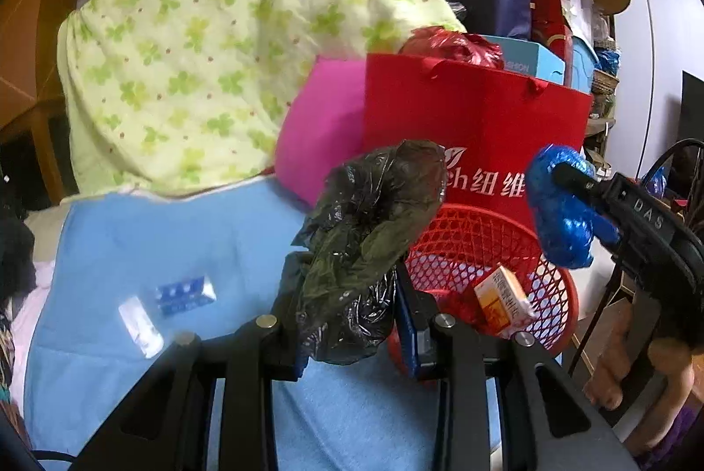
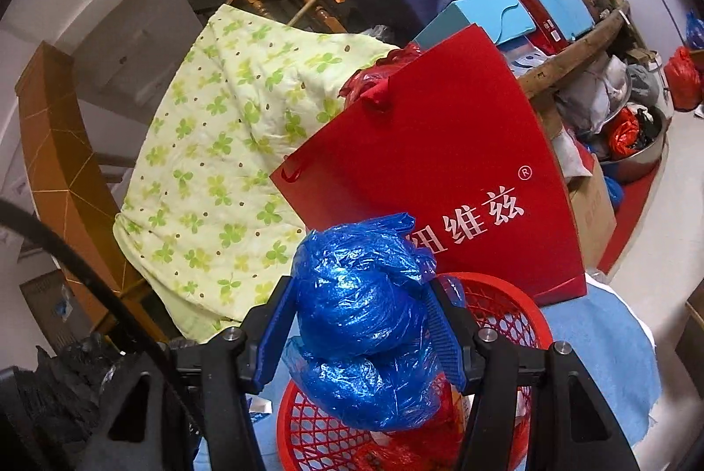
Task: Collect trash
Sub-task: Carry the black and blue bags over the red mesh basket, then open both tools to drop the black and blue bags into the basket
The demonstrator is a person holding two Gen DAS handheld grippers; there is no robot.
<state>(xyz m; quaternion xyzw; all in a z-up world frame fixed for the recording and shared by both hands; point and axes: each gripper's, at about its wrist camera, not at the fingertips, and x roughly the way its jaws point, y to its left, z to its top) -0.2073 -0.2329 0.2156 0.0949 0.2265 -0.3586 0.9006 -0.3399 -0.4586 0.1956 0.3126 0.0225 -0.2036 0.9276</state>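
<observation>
Both grippers — left (image 1: 352,321), right (image 2: 363,334) — clamped, fingers part-closed.

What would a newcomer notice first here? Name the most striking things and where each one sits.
A crumpled blue plastic bag is clamped in the right gripper above the red mesh basket, while the left gripper pinches a black plastic bag at the basket's near edge. Behind the basket stands a big red paper bag with white lettering. A green clover-print quilt is heaped to its left.
</observation>
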